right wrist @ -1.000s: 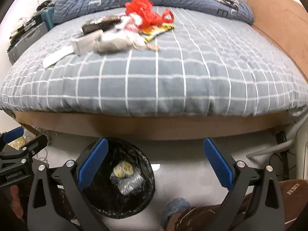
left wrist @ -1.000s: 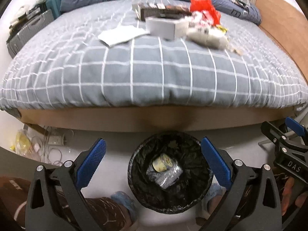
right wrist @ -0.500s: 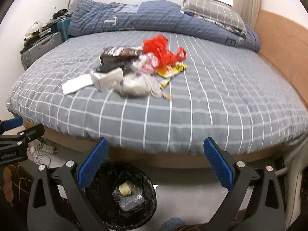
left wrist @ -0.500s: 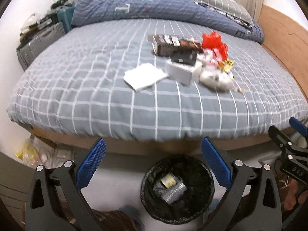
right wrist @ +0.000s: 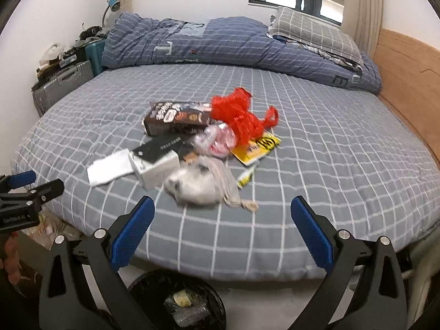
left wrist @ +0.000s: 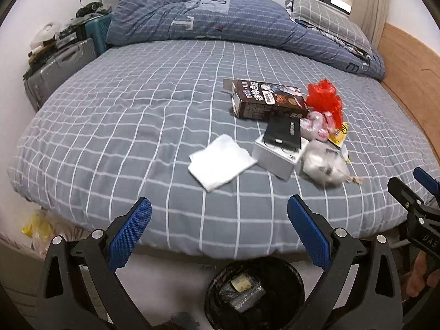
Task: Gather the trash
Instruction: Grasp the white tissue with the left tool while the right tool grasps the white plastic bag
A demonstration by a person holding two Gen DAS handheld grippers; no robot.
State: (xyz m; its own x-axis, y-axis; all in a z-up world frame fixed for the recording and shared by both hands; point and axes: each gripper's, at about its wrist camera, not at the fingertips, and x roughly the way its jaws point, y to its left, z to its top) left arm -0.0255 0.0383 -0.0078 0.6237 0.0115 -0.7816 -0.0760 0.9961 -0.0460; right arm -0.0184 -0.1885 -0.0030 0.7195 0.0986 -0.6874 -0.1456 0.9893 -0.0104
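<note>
Above right gripper (right wrist: 222, 227), centre frame: crumpled white bag (right wrist: 196, 185) is lying crosswise, nearest | right is gaping wide, empty | left gripper (left wrist: 219, 229) also gaping, empty, farther

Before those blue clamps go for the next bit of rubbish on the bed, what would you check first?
1. Left gripper open and holding nothing: ok.
2. Right gripper open and holding nothing: ok.
3. Trash still on the bed: ok; white paper, white box and crumpled pale bag lie nearest the edge.
4. Nothing blocking the way to them: ok, only bare bedspread between.
5. Bin open with room left: ok, a few items at the bottom.
6. Whether the blurred pale bag is tangled with its neighbours: cannot tell.
</note>
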